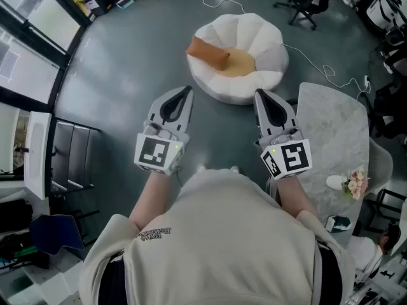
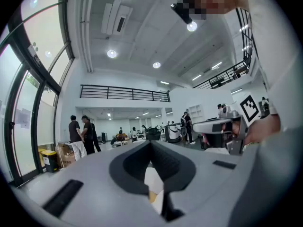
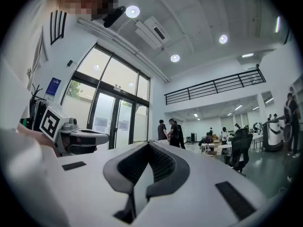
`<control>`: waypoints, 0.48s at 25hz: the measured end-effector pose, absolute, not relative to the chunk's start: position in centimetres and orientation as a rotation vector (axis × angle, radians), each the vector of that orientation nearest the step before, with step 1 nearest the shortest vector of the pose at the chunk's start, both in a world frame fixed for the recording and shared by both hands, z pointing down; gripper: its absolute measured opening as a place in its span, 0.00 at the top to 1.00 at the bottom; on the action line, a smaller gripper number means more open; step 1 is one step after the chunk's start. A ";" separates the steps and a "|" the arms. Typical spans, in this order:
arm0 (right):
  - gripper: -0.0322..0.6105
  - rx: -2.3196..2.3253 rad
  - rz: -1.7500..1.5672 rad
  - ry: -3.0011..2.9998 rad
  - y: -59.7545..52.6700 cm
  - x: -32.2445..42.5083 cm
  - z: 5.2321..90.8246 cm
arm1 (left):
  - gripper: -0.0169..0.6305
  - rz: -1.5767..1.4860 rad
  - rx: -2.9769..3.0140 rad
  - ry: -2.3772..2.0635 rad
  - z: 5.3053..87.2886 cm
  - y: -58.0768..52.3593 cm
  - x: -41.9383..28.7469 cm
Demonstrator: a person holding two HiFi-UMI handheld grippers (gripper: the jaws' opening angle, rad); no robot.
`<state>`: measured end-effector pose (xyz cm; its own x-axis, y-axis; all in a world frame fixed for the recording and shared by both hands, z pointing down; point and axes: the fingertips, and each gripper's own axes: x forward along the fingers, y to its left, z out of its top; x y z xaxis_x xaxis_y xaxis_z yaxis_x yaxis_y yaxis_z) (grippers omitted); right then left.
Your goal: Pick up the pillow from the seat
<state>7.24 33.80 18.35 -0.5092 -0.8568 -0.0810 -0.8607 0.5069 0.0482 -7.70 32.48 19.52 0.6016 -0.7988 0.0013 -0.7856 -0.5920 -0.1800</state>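
An orange-brown pillow (image 1: 208, 53) lies on the left side of a round white petal-shaped seat (image 1: 264, 40) with a tan middle cushion. Both grippers are held up in front of the person, short of the seat, jaws pointing toward it. My left gripper (image 1: 187, 89) has its jaws together with nothing in them; in the left gripper view its jaws (image 2: 151, 143) meet at the tip, and a sliver of the white seat (image 2: 152, 181) shows through the gap below. My right gripper (image 1: 259, 93) is shut and empty, its tips closed (image 3: 150, 144).
A pale marble table (image 1: 337, 129) stands at the right, carrying a small dish and flowers (image 1: 356, 183). A white cable (image 1: 316, 61) trails across the grey floor behind the seat. A black office chair (image 1: 305, 2) stands beyond. Glass walls line the left. People stand far off (image 2: 80, 136).
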 end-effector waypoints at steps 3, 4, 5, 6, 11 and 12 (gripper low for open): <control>0.94 -1.533 0.111 2.689 33.8 7.8 18.8 | 0.96 -0.120 -2.659 1.322 19.9 32.7 -7.1; 0.94 -1.543 0.109 2.686 33.8 8.0 18.9 | 0.96 -0.115 -2.656 1.323 19.9 32.8 -7.1; 0.94 -1.556 0.110 2.680 33.8 8.3 19.0 | 0.96 -0.111 -2.653 1.326 19.9 32.9 -7.0; 0.94 -1.568 0.111 2.676 33.7 8.4 19.1 | 0.96 -0.113 -2.649 1.331 19.8 32.9 -7.0; 0.94 -1.502 0.067 2.690 34.1 8.9 19.1 | 0.96 -0.126 -2.663 1.350 19.9 33.3 -5.8; 0.94 -1.490 0.069 2.689 34.1 9.0 19.0 | 0.96 -0.126 -2.667 1.355 19.9 33.3 -5.5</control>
